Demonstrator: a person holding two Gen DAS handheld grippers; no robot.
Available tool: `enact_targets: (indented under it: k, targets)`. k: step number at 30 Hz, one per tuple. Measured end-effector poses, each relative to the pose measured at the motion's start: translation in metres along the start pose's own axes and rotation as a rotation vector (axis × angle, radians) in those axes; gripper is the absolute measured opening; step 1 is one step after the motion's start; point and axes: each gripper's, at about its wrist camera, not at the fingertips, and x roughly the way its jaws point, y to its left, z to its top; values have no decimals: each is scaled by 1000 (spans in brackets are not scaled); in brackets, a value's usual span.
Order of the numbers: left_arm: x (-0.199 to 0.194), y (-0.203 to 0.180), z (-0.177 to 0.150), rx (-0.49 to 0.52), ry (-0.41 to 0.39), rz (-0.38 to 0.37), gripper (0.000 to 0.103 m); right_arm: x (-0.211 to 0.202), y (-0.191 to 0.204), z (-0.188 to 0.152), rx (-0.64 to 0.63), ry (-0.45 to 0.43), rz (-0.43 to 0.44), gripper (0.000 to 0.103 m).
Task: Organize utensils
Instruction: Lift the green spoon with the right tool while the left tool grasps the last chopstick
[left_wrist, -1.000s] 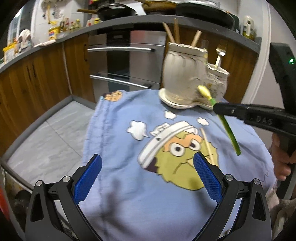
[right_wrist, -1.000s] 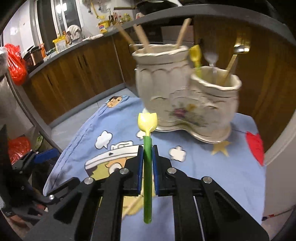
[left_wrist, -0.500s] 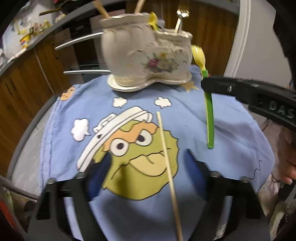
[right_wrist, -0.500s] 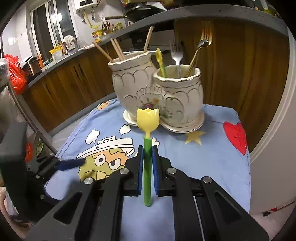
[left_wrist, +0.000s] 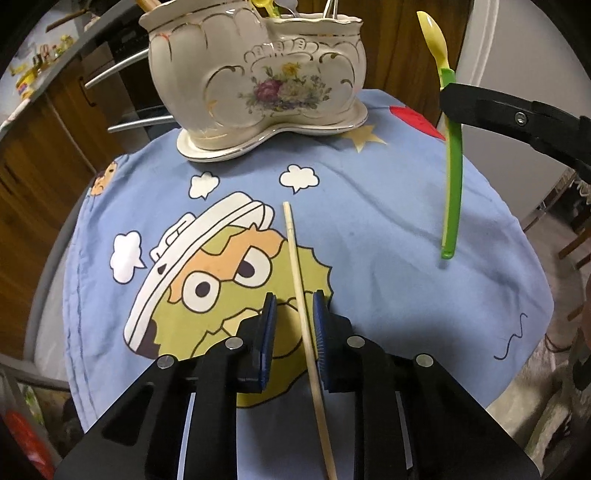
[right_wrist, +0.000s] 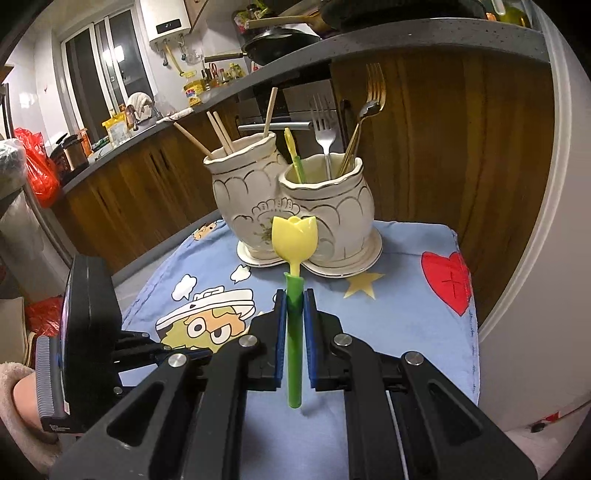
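A cream ceramic two-pot holder (left_wrist: 255, 81) (right_wrist: 295, 206) stands at the far side of the blue cartoon cloth (left_wrist: 369, 236). Its left pot holds chopsticks (right_wrist: 221, 136), its right pot holds forks (right_wrist: 325, 129) and a green-yellow utensil. A single wooden chopstick (left_wrist: 299, 280) lies on the cloth. My left gripper (left_wrist: 293, 321) is low over it, jaws narrowed around it with a small gap on the left side. My right gripper (right_wrist: 294, 317) is shut on a green-handled spoon with a yellow tulip head (right_wrist: 295, 236) (left_wrist: 452, 155), held upright above the cloth.
Wooden kitchen cabinets (right_wrist: 122, 192) and a grey counter with pans and bottles lie behind the table. A white door or wall (right_wrist: 535, 258) is at the right. The cloth's edges drop off on all sides.
My left gripper has moved forward and down over the chopstick and its jaws have narrowed around it. The right gripper has pulled back a little with the spoon still held.
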Motion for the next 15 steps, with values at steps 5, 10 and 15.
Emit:
enact_targets:
  k: [5, 10, 15]
  targets:
    - [4, 5, 7, -5, -27, 19, 5, 1, 1, -1, -4, 1, 14, 9]
    - [-2, 14, 6, -22, -97, 9, 5, -5, -1, 2, -2, -21, 12, 9]
    - [-22, 27, -3, -39, -194, -2, 5, -7, 1, 3, -1, -38, 2, 9]
